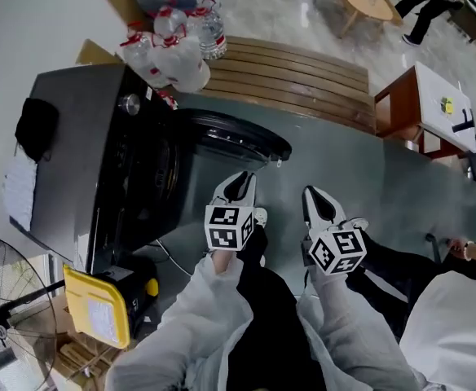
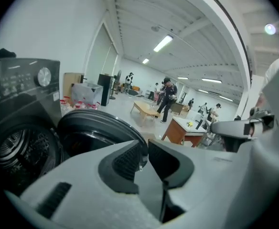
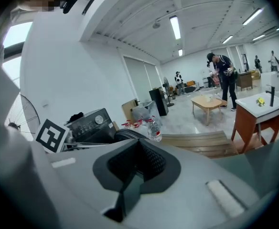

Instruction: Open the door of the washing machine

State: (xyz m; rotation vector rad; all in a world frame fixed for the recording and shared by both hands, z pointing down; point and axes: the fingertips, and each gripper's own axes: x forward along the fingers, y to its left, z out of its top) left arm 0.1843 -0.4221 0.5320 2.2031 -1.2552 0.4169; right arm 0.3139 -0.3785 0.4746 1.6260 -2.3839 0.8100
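A dark grey washing machine point(image 1: 75, 153) stands at the left in the head view. Its round door point(image 1: 240, 139) hangs swung open toward me, and the drum opening point(image 1: 152, 177) is bare. My left gripper point(image 1: 240, 186) hovers just in front of the door's edge, apart from it. The left gripper view shows the open door point(image 2: 96, 132) and the drum point(image 2: 20, 151) behind the left gripper point(image 2: 144, 146), whose pads stand a narrow gap apart with nothing between them. To its right my right gripper point(image 1: 319, 204) is held up over the floor; in its own view the right gripper point(image 3: 138, 148) has its pads together and holds nothing.
Several water bottles point(image 1: 177, 43) stand behind the machine beside a slatted wooden bench point(image 1: 303, 76). A yellow-lidded box point(image 1: 99, 304) and a fan point(image 1: 2, 300) are at the lower left. A white-topped table point(image 1: 438, 104) stands at the right. People point(image 2: 167, 97) stand far off.
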